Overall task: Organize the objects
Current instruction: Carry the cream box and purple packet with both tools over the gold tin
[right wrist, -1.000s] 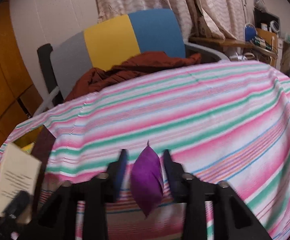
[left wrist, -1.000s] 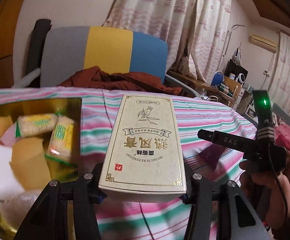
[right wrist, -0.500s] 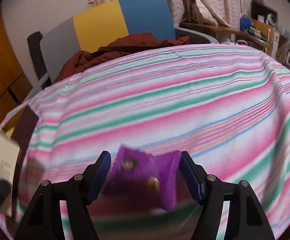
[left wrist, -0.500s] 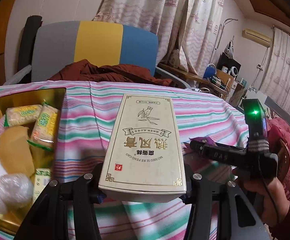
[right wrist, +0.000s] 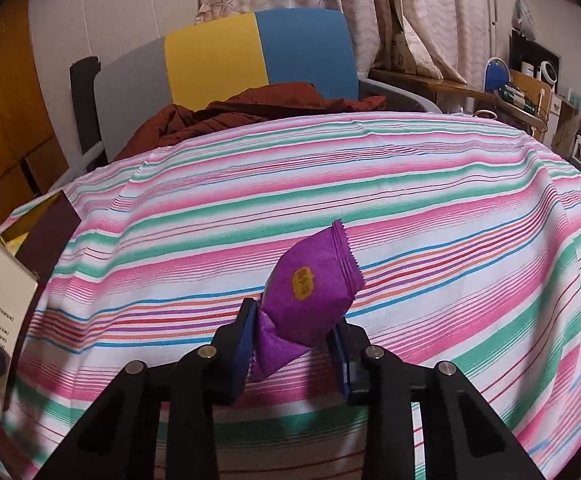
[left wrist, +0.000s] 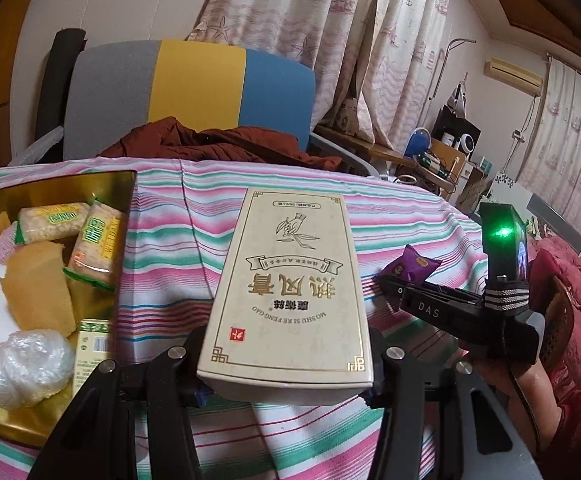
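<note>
Right gripper point(right wrist: 296, 354): jaws closing, pinched on lower part of purple snack packet point(right wrist: 308, 294); packet tilted, crimped top edge up and to the right, yellow label facing camera. Held above striped tablecloth point(right wrist: 410, 208); whether the packet's lower tip touches cloth cannot be told. In left wrist view same packet seen at tip of the right tool, right of the box, green light lit on the tool's upright block.

Left gripper point(left wrist: 286, 364): jaws at middling width, clamped on both long sides of cream tea box point(left wrist: 290, 292) near its close end. Box lying flat along the fingers, gold printing upside down to camera, far end pointing out over the cloth.

Left of box: gold tin point(left wrist: 58, 188), open, on the tablecloth. Inside: green-and-yellow wrapped snacks point(left wrist: 94, 248), brown paper pieces point(left wrist: 38, 296), white sheet, ball of clear plastic wrap point(left wrist: 26, 364). Packet well apart from tin, box between them.

Beyond table: chair point(left wrist: 194, 92) with grey, yellow, blue back panels; rust-brown garment point(left wrist: 218, 144) heaped on the seat. Patterned curtains point(left wrist: 330, 32) behind. Cluttered desk at far right.
</note>
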Action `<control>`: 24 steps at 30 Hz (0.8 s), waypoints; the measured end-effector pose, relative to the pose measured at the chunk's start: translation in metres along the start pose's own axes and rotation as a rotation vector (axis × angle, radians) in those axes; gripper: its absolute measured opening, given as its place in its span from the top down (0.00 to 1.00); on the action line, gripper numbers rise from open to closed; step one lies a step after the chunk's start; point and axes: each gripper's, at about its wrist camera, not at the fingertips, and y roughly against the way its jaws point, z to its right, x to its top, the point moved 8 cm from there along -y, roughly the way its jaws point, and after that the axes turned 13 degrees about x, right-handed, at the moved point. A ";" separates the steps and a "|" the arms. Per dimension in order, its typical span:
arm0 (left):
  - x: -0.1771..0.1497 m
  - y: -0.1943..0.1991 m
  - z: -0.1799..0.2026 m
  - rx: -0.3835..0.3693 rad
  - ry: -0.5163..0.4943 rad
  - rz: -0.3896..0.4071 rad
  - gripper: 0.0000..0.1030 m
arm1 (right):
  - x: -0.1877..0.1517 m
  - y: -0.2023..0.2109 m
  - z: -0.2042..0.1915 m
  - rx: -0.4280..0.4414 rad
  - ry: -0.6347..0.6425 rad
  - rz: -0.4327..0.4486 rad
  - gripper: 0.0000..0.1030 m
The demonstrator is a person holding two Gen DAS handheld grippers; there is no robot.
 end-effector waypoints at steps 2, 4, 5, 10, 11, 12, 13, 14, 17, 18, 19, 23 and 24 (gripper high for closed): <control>0.002 0.004 -0.003 0.002 0.004 0.009 0.48 | 0.000 0.002 -0.003 0.014 -0.009 0.017 0.67; 0.004 0.007 -0.007 0.007 0.009 0.016 0.48 | 0.001 0.005 -0.007 0.025 -0.011 0.025 0.67; 0.005 0.009 -0.010 0.009 0.014 0.016 0.48 | 0.002 0.006 -0.010 0.030 -0.007 0.026 0.67; 0.006 0.019 -0.026 0.023 0.038 0.024 0.48 | 0.007 0.014 -0.038 0.069 0.046 0.034 0.67; 0.007 0.022 -0.030 0.027 0.041 0.027 0.48 | 0.008 0.016 -0.047 0.082 0.062 0.034 0.67; 0.007 0.025 -0.036 0.033 0.049 0.031 0.48 | 0.009 0.017 -0.054 0.092 0.076 0.035 0.67; 0.008 0.027 -0.042 0.040 0.058 0.033 0.48 | 0.010 0.019 -0.064 0.109 0.092 0.036 0.67; 0.009 0.030 -0.047 0.048 0.066 0.035 0.48 | 0.011 0.020 -0.073 0.129 0.106 0.037 0.67; 0.013 0.036 -0.070 0.084 0.096 0.042 0.48 | 0.014 0.022 -0.107 0.196 0.136 0.034 0.67; 0.014 0.039 -0.076 0.097 0.104 0.047 0.48 | 0.016 0.021 -0.119 0.221 0.143 0.033 0.67; 0.016 0.042 -0.088 0.117 0.115 0.055 0.48 | 0.018 0.021 -0.132 0.249 0.152 0.032 0.67; 0.024 0.046 -0.126 0.182 0.147 0.058 0.48 | 0.026 0.019 -0.183 0.340 0.210 0.027 0.67; 0.026 0.046 -0.134 0.193 0.154 0.054 0.48 | 0.028 0.018 -0.196 0.360 0.225 0.025 0.67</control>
